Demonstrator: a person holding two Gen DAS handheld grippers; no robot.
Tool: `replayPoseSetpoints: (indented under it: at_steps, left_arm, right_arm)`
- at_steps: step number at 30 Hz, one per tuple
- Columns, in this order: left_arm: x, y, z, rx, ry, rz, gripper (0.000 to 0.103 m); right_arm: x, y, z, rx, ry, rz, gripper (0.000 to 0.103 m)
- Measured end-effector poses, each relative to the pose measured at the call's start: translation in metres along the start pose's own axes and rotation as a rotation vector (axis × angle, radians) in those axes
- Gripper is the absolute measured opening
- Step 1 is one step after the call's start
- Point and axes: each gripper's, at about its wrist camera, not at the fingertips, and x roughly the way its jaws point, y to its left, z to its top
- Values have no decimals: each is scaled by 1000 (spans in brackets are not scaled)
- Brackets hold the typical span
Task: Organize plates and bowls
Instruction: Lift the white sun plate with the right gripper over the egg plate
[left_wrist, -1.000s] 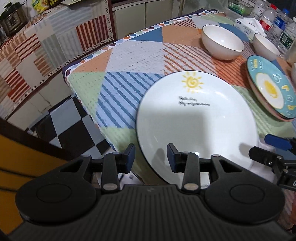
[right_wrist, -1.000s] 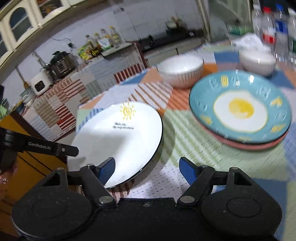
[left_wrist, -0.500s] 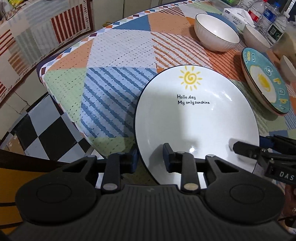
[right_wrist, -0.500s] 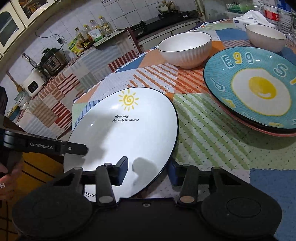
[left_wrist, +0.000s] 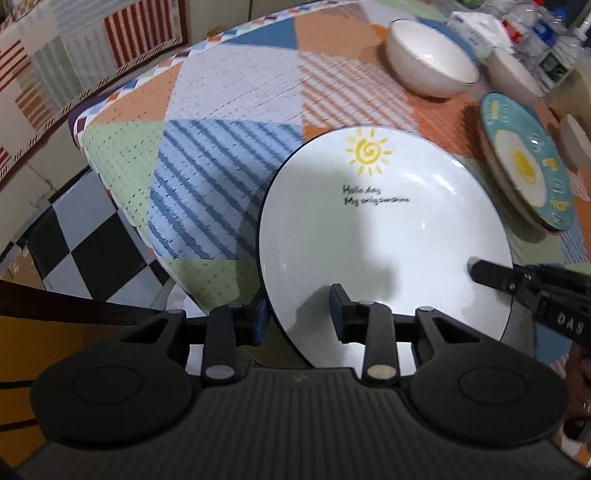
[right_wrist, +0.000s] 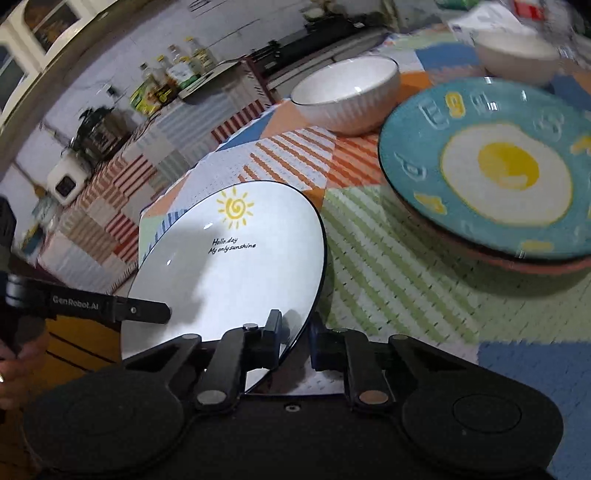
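A white plate with a yellow sun and black lettering (left_wrist: 384, 236) (right_wrist: 236, 269) is lifted off the patchwork tablecloth (left_wrist: 229, 147) and tilted. My left gripper (left_wrist: 299, 314) is shut on its near left rim, one finger above and one below. My right gripper (right_wrist: 295, 336) is shut on its near right rim. A teal fried-egg plate (left_wrist: 524, 166) (right_wrist: 491, 166) sits on a brown plate at the right. A white ribbed bowl (left_wrist: 430, 59) (right_wrist: 347, 96) and a second white bowl (right_wrist: 517, 55) stand farther back.
Water bottles (left_wrist: 543, 33) and a tissue pack (left_wrist: 476, 26) stand at the table's far right. A small dish (left_wrist: 576, 140) sits at the right edge. The table edge drops to a checkered floor (left_wrist: 74, 243) on the left. A counter with appliances (right_wrist: 92, 133) is behind.
Both grippers closed on the white plate's near rim from either side. The plate has come up off the cloth and tilted; the right gripper closed from wide open.
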Motion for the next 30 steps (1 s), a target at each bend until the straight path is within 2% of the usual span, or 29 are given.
replayPoseSetpoints:
  at_steps: [5,18,24,30]
  left_arm:
    - [-24,-27,-8,30,-41,16,31]
    - [-83,-118,-3,107,-183,12,31]
    - [-78,-157,10,108,-221,-5,31]
    - [-54,-182,29,61,-229,-34,31]
  right_arm:
    - [-23,-8,5,-23,-1,35,19]
    - [-115,-34,24,-67,-88,43,19]
    - [-144,-61,36,-64,-117,26,19]
    - [-154,-95,56,-76,-123,6,19]
